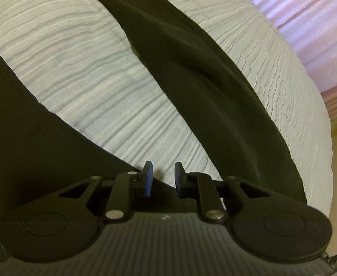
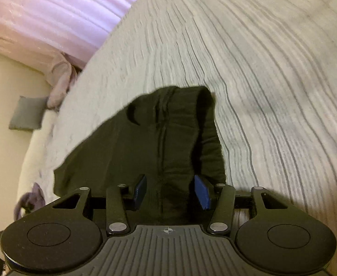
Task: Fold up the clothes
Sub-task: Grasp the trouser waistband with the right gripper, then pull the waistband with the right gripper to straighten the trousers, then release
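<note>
Your right gripper (image 2: 170, 189) sits nearest, jaws partly apart and straddling a bunched end of the dark garment (image 2: 159, 142); whether the pads press on it yet I cannot tell. Your left gripper (image 1: 162, 179) shows a narrow gap with nothing between the pads, over bedspread just beside the cloth. It's soft, limp, light fabric that will sag, so pinch a seam or hem. It lies spread across the striped bed (image 2: 260, 69). Beyond, the bed edge and pink curtain (image 1: 306, 23) limit your reach
</note>
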{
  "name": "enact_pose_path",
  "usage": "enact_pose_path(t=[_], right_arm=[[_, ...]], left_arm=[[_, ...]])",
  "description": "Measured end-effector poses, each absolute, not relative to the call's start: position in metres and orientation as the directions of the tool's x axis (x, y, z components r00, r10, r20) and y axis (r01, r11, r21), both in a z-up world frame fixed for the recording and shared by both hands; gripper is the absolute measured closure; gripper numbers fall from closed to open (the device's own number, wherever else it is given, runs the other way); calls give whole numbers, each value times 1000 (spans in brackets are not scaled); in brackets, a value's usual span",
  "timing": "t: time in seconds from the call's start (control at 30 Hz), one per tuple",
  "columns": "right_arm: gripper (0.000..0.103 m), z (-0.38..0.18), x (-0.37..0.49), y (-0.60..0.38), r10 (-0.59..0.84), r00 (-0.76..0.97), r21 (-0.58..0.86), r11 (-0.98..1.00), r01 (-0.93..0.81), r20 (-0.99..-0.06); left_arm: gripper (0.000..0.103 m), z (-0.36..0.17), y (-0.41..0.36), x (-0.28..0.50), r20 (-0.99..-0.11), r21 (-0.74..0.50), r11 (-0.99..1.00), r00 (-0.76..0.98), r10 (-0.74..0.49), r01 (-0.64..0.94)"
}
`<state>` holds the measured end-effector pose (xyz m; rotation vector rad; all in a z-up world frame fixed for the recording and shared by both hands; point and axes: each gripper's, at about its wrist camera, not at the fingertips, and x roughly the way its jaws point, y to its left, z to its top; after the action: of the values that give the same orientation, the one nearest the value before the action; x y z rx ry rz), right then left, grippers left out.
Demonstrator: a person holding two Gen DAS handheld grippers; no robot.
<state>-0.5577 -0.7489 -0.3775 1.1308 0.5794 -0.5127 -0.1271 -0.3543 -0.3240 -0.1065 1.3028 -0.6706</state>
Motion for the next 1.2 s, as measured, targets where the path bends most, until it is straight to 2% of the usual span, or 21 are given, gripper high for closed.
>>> enact_pose_path(t=[0.03,0.07,0.17,0.27,0.43,0.53,0.6,0.63,0.67,0.7,0.73,0.83,0.9,0.93,0.97,1.13,1.2], right_arm=[[90,-378,-555,-751,-88,736,671,349,654,-671],[95,-377,-556,-752,-99,728,660,352,664,-679],[102,-355,-562,-747,-163,728,627,408,664,-666],[103,-330,-565,-735,-248,723,567,479,670,-645],[103,-369,-543,-734,-275,592,430,472,770,-758],[102,-376,-548,-735,-276,598,474,402,783,-753],[99,-370,-564,-734,-243,638,551,341,761,-731],[90,-366,-572,-733,-222,658,585,317,747,-720],[74,-362,-580,-730,-204,676,612,302,731,-708],[62,-357,-586,-725,-188,693,630,303,715,-696],[42,-353,-592,-719,-170,710,647,307,698,-684],[42,-347,-598,-707,-101,736,675,330,659,-669],[47,-348,-597,-706,-56,735,678,342,650,-676],[61,-350,-596,-706,-43,731,674,351,650,-681],[66,-353,-595,-705,-31,727,671,360,649,-686],[66,-368,-585,-706,-4,721,674,353,649,-693],[100,-368,-578,-706,-14,705,654,360,665,-709]], left_arm=[[88,-324,-357,-129,-853,-434,807,106,-512,401],[88,-324,-359,-130,-853,-433,805,106,-512,405],[88,-323,-365,-134,-854,-425,802,108,-509,420],[88,-324,-370,-133,-856,-416,803,114,-504,426],[88,-327,-378,-137,-862,-405,802,110,-495,439],[88,-327,-378,-141,-863,-402,795,103,-495,455],[88,-328,-376,-143,-864,-400,794,100,-493,459],[88,-330,-374,-143,-867,-398,797,98,-489,454],[88,-330,-372,-143,-866,-403,799,97,-490,446],[88,-330,-371,-143,-864,-409,801,96,-494,437],[88,-330,-369,-143,-862,-415,802,95,-497,428],[88,-329,-369,-146,-860,-421,800,91,-502,428],[88,-329,-370,-147,-860,-423,798,86,-502,430],[88,-329,-371,-148,-861,-422,797,85,-502,431],[88,-328,-371,-148,-861,-422,797,85,-502,432],[88,-328,-370,-146,-863,-414,801,92,-496,432],[88,-328,-369,-145,-866,-411,805,92,-492,428]])
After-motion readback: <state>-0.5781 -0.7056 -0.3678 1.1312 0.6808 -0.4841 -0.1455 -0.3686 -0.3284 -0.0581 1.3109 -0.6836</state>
